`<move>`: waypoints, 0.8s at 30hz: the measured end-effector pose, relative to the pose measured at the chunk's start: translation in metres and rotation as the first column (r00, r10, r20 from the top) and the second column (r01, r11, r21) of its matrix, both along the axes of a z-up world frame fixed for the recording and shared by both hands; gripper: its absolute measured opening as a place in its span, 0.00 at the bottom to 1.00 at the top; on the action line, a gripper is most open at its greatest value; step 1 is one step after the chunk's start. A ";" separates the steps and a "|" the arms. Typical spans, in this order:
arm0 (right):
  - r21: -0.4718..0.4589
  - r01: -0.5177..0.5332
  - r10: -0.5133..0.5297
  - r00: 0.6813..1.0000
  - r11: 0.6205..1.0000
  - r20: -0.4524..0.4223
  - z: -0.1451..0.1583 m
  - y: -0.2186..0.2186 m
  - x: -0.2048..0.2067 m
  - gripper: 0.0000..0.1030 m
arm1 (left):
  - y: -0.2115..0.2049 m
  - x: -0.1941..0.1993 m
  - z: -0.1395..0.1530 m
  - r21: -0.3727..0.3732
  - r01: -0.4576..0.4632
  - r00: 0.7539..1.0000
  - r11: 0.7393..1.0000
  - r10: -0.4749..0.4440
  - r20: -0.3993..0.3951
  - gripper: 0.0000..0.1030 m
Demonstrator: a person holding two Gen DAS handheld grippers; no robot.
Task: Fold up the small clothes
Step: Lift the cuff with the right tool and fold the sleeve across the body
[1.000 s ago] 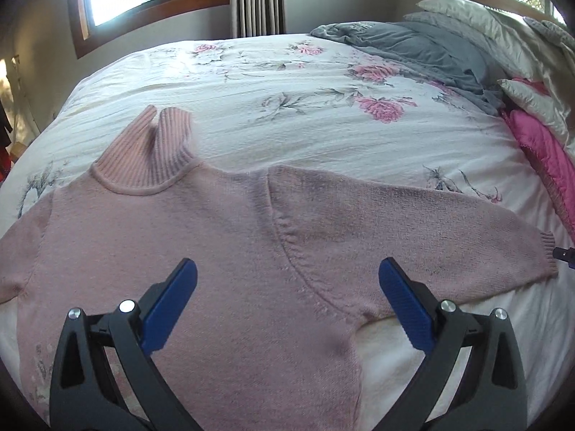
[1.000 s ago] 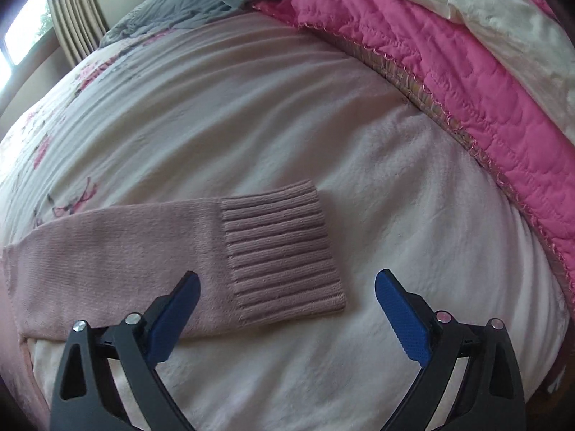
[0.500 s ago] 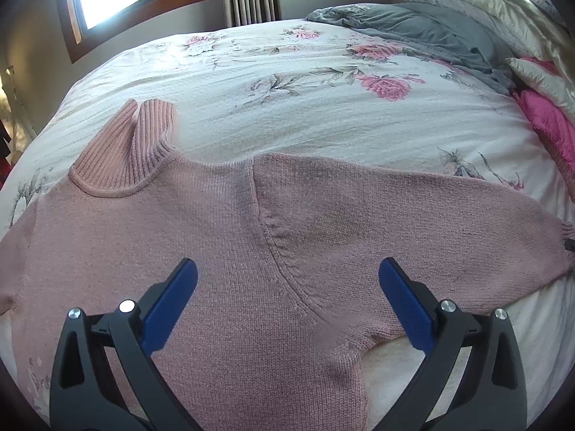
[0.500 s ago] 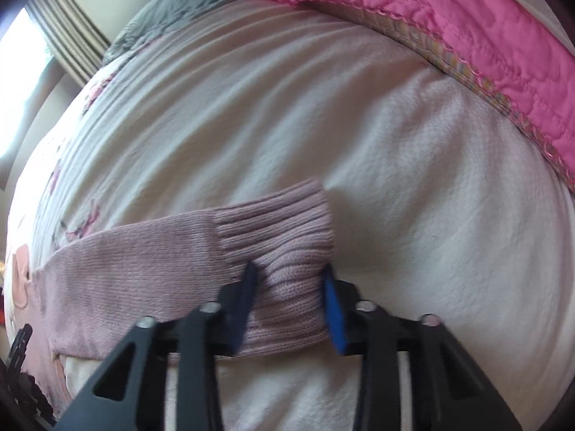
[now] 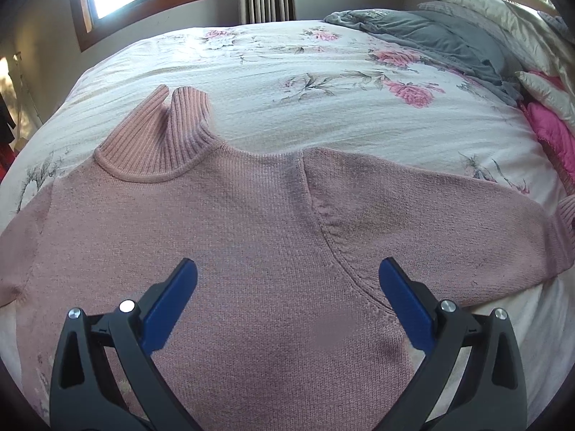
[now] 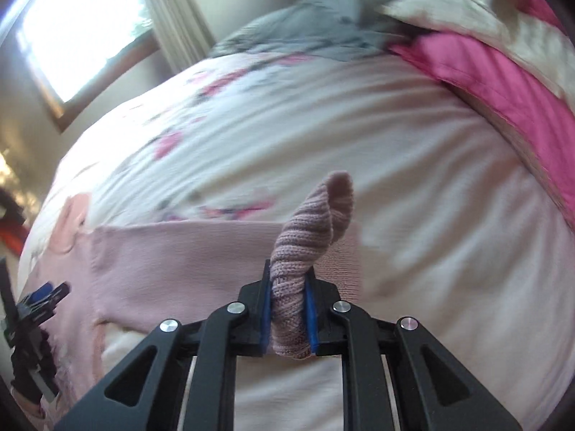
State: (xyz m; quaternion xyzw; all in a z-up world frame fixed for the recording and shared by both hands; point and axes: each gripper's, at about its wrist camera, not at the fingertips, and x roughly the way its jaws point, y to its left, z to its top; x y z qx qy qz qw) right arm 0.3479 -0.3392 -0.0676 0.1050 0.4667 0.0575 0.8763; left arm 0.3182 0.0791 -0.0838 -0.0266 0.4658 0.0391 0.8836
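Right gripper (image 6: 288, 318) is clamped tight, blue pads (image 6: 265, 309) pinching the ribbed cuff (image 6: 305, 237) of the pink sweater (image 5: 251, 251), and the cuff is bunched and twisted, standing up off the bed (image 5: 323, 82) with its open end pointing away toward the far side. Behind it, the sleeve (image 6: 187, 251) runs off to the left, lying flat on the floral bedspread. Motion blur smears much of the right wrist view.

Over on the other side, the left gripper (image 5: 287, 291) is spread wide, fingers (image 5: 169, 301) hovering above the sweater's chest, holding nothing; whether they brush the knit, can't tell. The sweater lies spread on the near part of the bed, turtleneck collar (image 5: 161, 136) pointing to the far left, body toward the camera, sleeves out left and right so the long axis runs across the bed. The right sleeve's end lifts at the right edge of frame. Grey blanket (image 5: 431, 36) and pink quilt (image 6: 503, 82) sit piled at the far right.
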 end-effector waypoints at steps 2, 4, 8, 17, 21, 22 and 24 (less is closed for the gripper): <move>-0.007 -0.070 0.070 0.998 0.998 0.010 0.002 0.034 -0.002 0.15 | 0.005 -0.002 0.000 -0.004 -0.002 1.000 1.000 0.002 -0.003 0.97; 0.004 -0.135 0.135 0.991 0.991 0.013 0.000 0.065 -0.002 0.15 | 0.009 -0.003 0.000 -0.007 -0.003 1.000 1.000 0.003 -0.005 0.97; -0.059 -0.231 0.230 0.973 0.971 -0.024 -0.014 0.120 0.002 0.15 | 0.016 -0.007 0.004 -0.035 -0.003 1.000 0.999 0.003 -0.007 0.97; 0.060 -0.296 0.299 0.953 0.953 -0.057 -0.041 0.151 -0.017 0.33 | -0.003 -0.007 0.011 -0.131 0.066 0.997 0.989 -0.070 -0.021 0.97; 0.096 -0.306 0.308 0.951 0.947 -0.009 -0.029 0.141 -0.044 0.35 | -0.028 -0.005 0.009 -0.189 0.128 0.990 0.974 -0.137 -0.034 0.97; 0.094 -0.295 0.297 0.955 0.951 -0.005 -0.028 0.135 -0.052 0.36 | -0.034 -0.004 0.006 -0.209 0.141 0.987 0.968 -0.153 -0.043 0.97; 0.097 -0.261 0.262 0.965 0.961 -0.002 -0.028 0.121 -0.068 0.36 | -0.049 -0.001 0.001 -0.250 0.164 0.981 0.954 -0.185 -0.063 0.97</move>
